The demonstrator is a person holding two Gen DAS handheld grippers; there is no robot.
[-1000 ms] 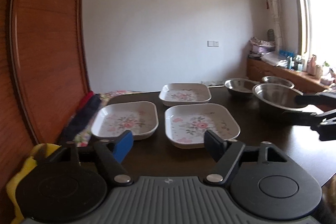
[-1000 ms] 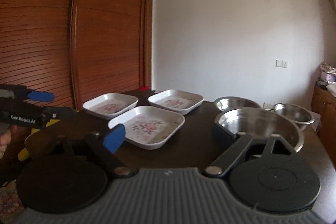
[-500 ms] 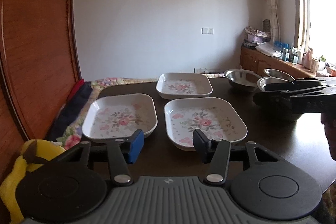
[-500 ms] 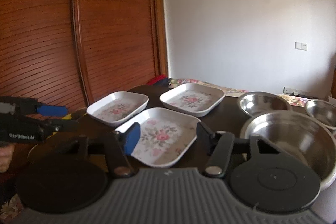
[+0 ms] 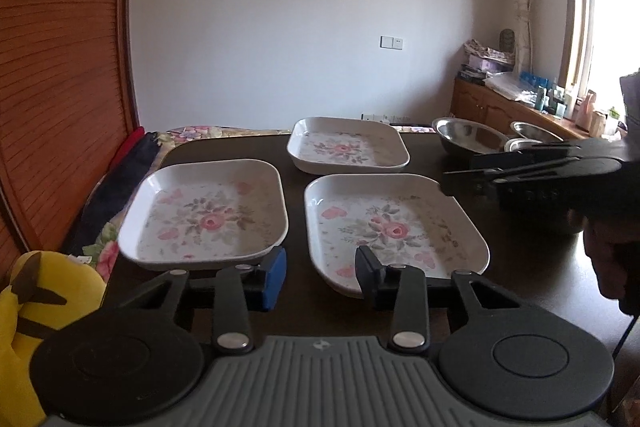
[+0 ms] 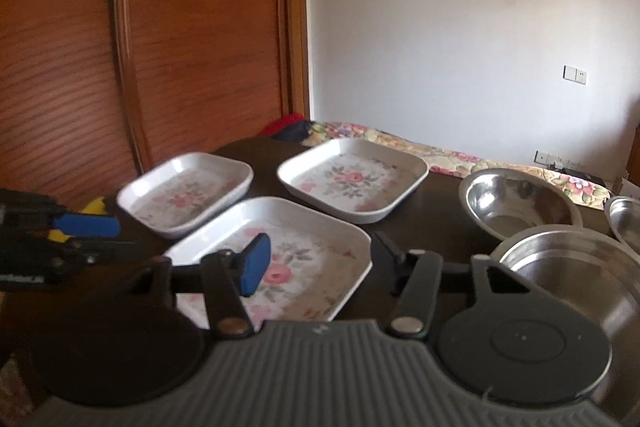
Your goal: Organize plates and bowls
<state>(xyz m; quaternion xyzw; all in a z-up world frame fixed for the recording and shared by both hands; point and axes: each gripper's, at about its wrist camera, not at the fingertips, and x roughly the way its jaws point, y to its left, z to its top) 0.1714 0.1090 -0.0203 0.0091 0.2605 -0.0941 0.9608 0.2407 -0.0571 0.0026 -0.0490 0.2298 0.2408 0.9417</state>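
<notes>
Three white square plates with pink flowers lie on a dark table: near left, near right and far; they also show in the right wrist view. Three steel bowls stand to the right. My left gripper is open and empty, above the gap between the two near plates. My right gripper is open and empty, over the near right plate's right side.
A wooden louvred door stands left of the table. A yellow plush toy and a floral bedcover lie beside and behind the table. A cluttered sideboard stands under the window.
Both grippers have moved forward and down towards the plates. Both grippers' fingers have drawn closer together but stay apart. The right gripper has swung left over the near right plate.
</notes>
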